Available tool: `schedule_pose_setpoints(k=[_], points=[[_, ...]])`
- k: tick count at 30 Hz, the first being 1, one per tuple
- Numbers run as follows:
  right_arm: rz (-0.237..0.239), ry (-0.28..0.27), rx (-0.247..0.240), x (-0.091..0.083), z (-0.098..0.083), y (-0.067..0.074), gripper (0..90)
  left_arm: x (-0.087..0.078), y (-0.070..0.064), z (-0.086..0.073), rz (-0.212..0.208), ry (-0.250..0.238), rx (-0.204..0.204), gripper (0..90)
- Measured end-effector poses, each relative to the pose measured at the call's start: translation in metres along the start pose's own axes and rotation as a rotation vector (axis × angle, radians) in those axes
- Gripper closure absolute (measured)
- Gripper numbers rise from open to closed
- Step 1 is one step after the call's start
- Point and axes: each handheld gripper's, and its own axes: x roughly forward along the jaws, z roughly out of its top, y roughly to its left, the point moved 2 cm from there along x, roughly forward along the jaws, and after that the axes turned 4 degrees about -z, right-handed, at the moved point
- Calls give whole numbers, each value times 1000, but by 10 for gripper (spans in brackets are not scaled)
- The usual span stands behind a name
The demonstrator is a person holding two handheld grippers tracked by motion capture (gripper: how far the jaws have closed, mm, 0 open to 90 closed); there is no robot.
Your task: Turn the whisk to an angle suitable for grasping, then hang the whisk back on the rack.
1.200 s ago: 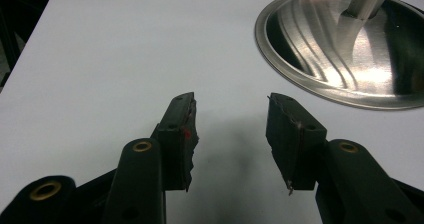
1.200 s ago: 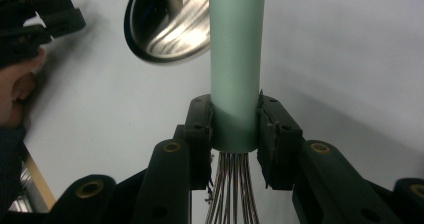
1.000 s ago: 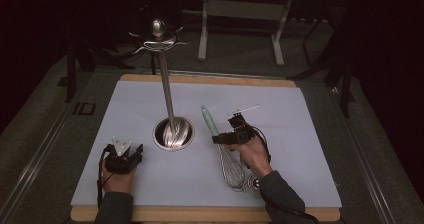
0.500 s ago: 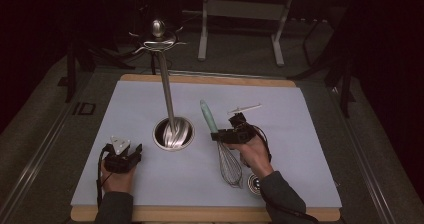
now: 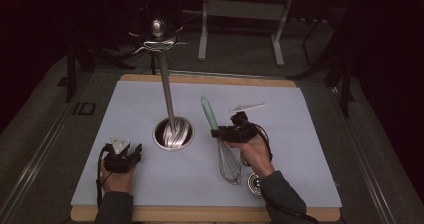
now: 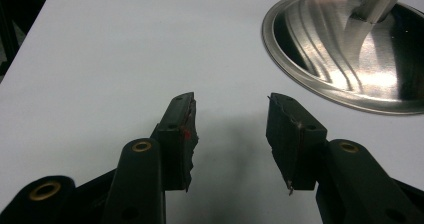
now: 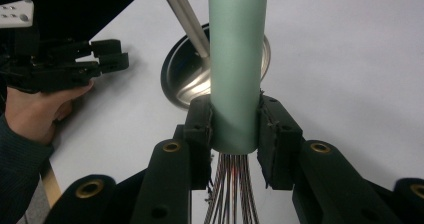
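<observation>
The right tongs (image 7: 234,134) are clamped on the whisk (image 5: 220,139) at the base of its smooth, slippery green handle, light wire head low over the worktop (image 5: 300,134), while the left tongs (image 6: 231,129) stand apart, empty.

The right gripper (image 7: 234,134) clamps its two black jaws on the pale green cylindrical handle of a wire whisk (image 7: 237,64), just above where the thin metal wires fan out. Behind it, a round polished steel base (image 7: 187,81) with a slanting steel rod (image 7: 184,15) sits on the white desk (image 7: 350,59). At the left edge, a hand (image 7: 37,111) holds the other black gripper (image 7: 112,56).
</observation>
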Motion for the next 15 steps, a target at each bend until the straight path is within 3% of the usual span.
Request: schedule_pose_setpoints(k=[10,15], points=[[28,-38,-77,-9,11,12,692,0,1,0,-3,0,-8,552],[49,-54,-66,-13,17,12,692,0,1,0,-4,0,-14,553]])
